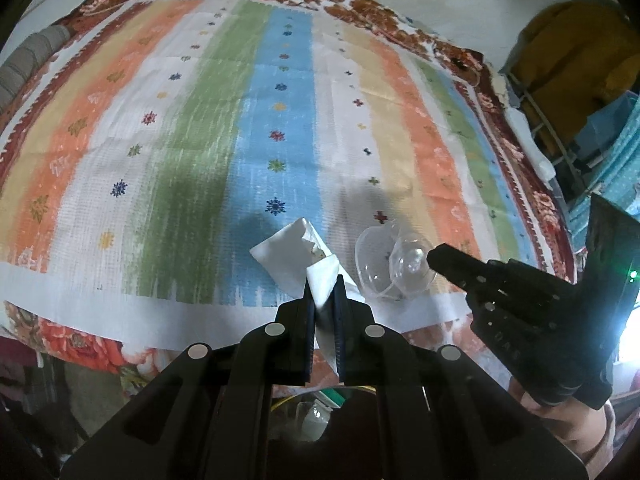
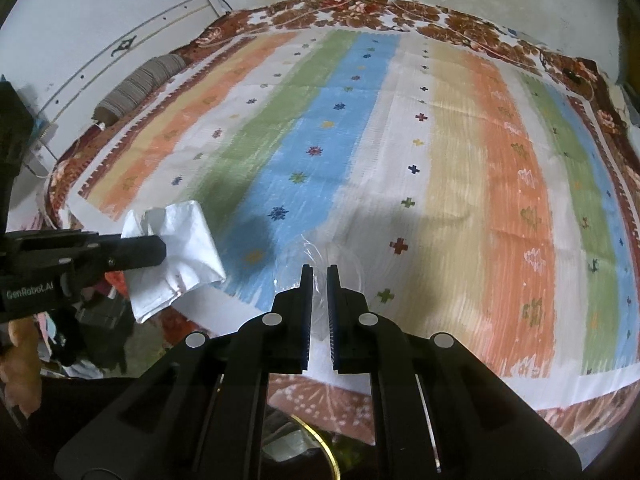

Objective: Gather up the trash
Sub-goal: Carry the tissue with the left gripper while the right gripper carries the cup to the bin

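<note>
1. Left black two-finger gripper (image 1: 323,280) pinches a crumpled white paper napkin (image 1: 294,258), lifted over the bed's near edge.
2. Right black gripper (image 2: 319,270) is pressed together on a crushed clear plastic cup (image 1: 394,266), just beside the napkin.
3. Beneath both spreads a striped multicoloured bedsheet (image 2: 400,140); a grey bolster (image 2: 140,80) lies at its far left edge.

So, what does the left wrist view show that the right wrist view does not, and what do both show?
Only the left wrist view: yellow cloth on a rack at the right edge, and the clear plastic cup seen whole from the side.

Only the right wrist view: a striped bolster by the wall, and a white door behind it.

Both: the striped bedsheet, the white tissue pinched by the left gripper, and the right gripper closed on the cup.
</note>
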